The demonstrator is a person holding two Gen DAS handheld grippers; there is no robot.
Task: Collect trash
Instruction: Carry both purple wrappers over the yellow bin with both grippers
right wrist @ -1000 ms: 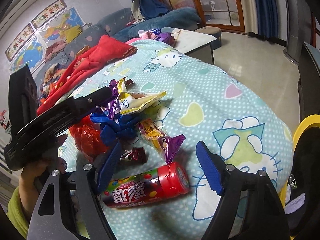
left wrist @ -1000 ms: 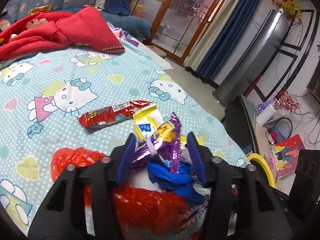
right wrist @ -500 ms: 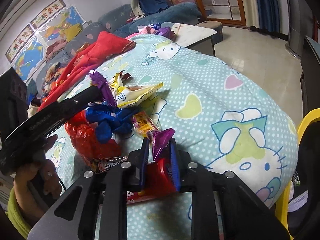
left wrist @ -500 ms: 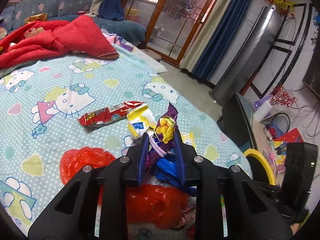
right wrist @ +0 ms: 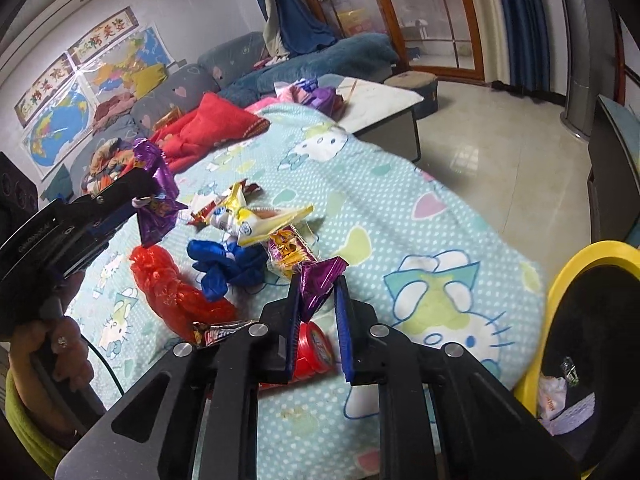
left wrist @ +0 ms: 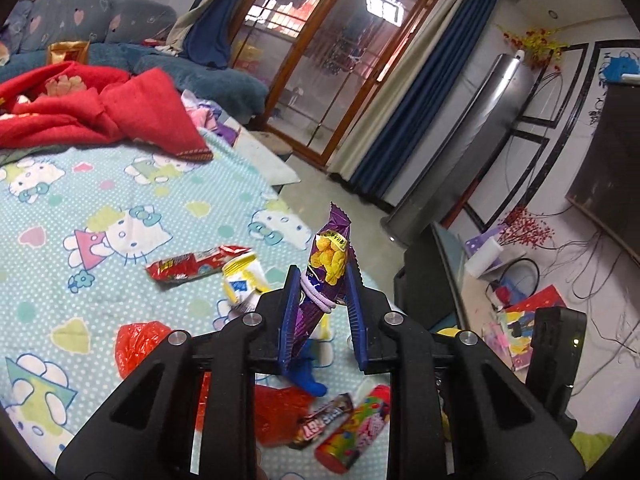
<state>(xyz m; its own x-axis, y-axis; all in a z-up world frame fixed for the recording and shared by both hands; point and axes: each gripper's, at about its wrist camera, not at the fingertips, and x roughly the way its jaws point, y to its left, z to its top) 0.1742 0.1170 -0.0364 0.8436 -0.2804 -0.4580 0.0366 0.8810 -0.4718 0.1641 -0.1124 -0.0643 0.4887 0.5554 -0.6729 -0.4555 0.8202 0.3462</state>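
My left gripper [left wrist: 323, 280] is shut on a purple snack packet [left wrist: 330, 260] and holds it upright above the bed; the right wrist view shows the same gripper [right wrist: 120, 200] and packet [right wrist: 158, 216] at the left. My right gripper [right wrist: 318, 286] is shut on the purple end of a clear yellow-orange wrapper [right wrist: 318, 280], lifted off the sheet. A red wrapper [left wrist: 192, 266], a yellow-white packet [left wrist: 242, 280], a red plastic bag [left wrist: 140, 342], a blue bag [right wrist: 228, 264], a chocolate bar wrapper [left wrist: 324, 426] and a candy tube [left wrist: 352, 436] lie on the bed.
The bed has a turquoise cartoon sheet [right wrist: 400, 216], with a red blanket [left wrist: 120, 116] at its far end. A yellow-rimmed bin with a black liner [right wrist: 580, 264] stands by the bed's right edge. A low table [right wrist: 384, 108] and bare floor [right wrist: 500, 160] lie beyond.
Both grippers have shut, each on a purple wrapper. The left one has risen with its packet off the pile. The right one has lifted its wrapper above the candy tube.
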